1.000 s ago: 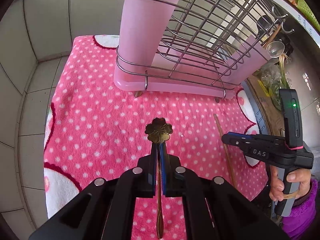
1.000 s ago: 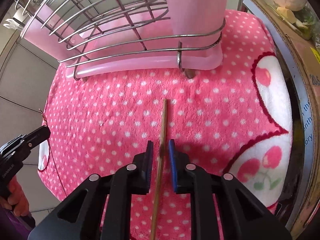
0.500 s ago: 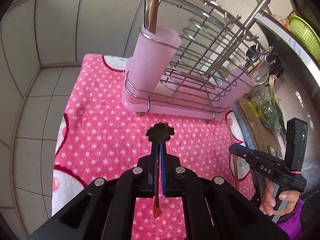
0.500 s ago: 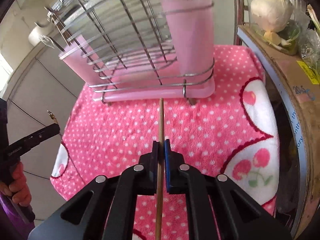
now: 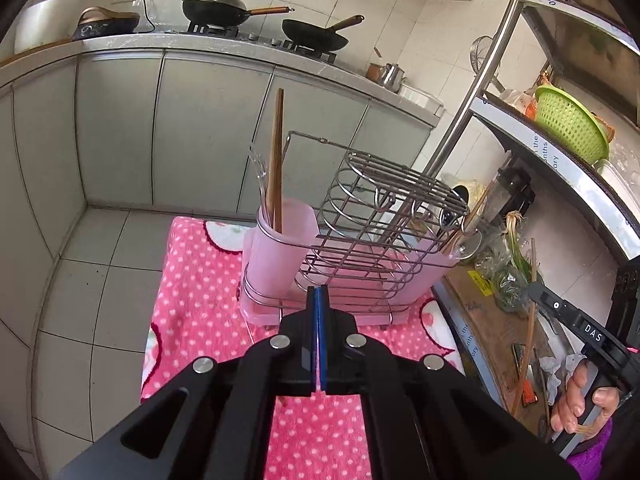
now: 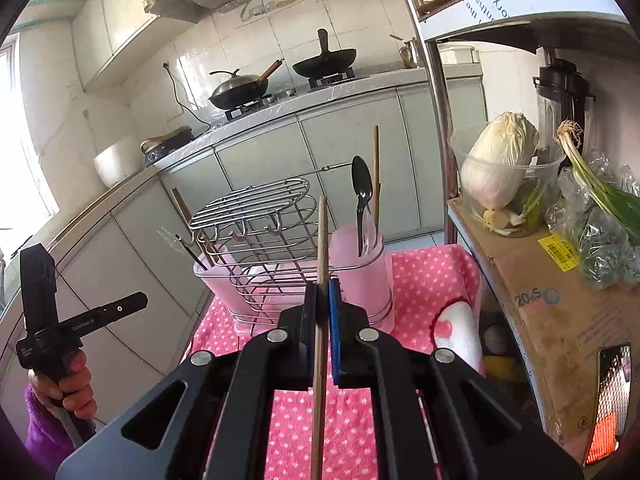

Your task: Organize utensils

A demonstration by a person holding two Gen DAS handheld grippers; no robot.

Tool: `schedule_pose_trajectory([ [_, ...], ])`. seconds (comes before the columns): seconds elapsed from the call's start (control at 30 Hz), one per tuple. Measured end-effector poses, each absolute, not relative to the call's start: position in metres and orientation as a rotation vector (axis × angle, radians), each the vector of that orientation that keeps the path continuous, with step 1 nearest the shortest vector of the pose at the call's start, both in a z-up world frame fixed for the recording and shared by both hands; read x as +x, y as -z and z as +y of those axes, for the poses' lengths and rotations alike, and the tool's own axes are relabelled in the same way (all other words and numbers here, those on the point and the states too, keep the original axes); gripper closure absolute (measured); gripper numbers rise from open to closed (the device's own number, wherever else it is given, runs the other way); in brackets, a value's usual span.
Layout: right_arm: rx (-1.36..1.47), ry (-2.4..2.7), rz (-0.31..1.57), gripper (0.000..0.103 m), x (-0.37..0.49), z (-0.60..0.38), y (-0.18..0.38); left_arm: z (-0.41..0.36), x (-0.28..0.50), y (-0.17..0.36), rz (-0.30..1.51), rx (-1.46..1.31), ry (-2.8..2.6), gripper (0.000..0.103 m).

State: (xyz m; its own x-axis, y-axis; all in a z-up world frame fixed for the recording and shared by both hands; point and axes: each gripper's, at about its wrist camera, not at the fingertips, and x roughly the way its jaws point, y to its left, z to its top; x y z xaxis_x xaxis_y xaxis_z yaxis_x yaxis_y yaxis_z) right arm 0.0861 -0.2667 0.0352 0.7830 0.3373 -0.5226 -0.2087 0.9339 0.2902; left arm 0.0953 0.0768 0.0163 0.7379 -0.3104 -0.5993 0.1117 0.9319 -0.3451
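Observation:
My right gripper (image 6: pixel 322 292) is shut on a wooden chopstick (image 6: pixel 322 236), which stands nearly upright through the jaws. The same gripper (image 5: pixel 534 294) and chopstick (image 5: pixel 529 332) show at the right of the left wrist view. My left gripper (image 5: pixel 318 294) has its jaws pressed together, and no utensil shows between them. Its tip (image 6: pixel 142 300) looks bare from the right view too. Both are raised in front of a wire rack (image 5: pixel 384 208) on a pink dotted cloth (image 5: pixel 192 300). One pink cup (image 5: pixel 280 240) holds wooden chopsticks (image 5: pixel 276 160). The other pink cup (image 6: pixel 360 268) holds a black spoon (image 6: pixel 362 184).
A metal shelf with a steel pole (image 5: pixel 472 112) stands right of the rack, carrying a cardboard box (image 6: pixel 560 304), a cabbage (image 6: pixel 496 160) in a clear bowl and green onions (image 6: pixel 600 188). Behind are grey cabinets (image 5: pixel 208 136) and a stove with two woks (image 5: pixel 216 8). The tiled floor (image 5: pixel 88 280) lies left.
Both grippers rose and tilted up, bringing the kitchen counter into view. The right jaws closed on the chopstick and lifted it. The flower-headed spoon that stuck out of the left jaws no longer shows.

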Motion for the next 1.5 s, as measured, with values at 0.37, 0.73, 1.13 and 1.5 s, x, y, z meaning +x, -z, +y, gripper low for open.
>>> schedule_pose_trajectory([
  [0.37, 0.253, -0.321, 0.742, 0.097, 0.104, -0.254, 0.026, 0.086, 0.176, 0.126, 1.14, -0.358, 0.081, 0.09],
  [0.73, 0.285, -0.355, 0.768, 0.097, 0.11, -0.253, 0.042, 0.041, 0.19, 0.157, 1.187, -0.149, -0.047, 0.097],
  [1.13, 0.292, -0.436, 0.749, 0.097, 0.093, -0.239, 0.039, 0.058, 0.094, 0.146, 1.248, -0.254, 0.006, 0.102],
  [1.5, 0.295, -0.432, 0.745, 0.097, 0.09, -0.244, 0.037, 0.079, 0.146, 0.146, 1.314, -0.215, -0.004, 0.097],
])
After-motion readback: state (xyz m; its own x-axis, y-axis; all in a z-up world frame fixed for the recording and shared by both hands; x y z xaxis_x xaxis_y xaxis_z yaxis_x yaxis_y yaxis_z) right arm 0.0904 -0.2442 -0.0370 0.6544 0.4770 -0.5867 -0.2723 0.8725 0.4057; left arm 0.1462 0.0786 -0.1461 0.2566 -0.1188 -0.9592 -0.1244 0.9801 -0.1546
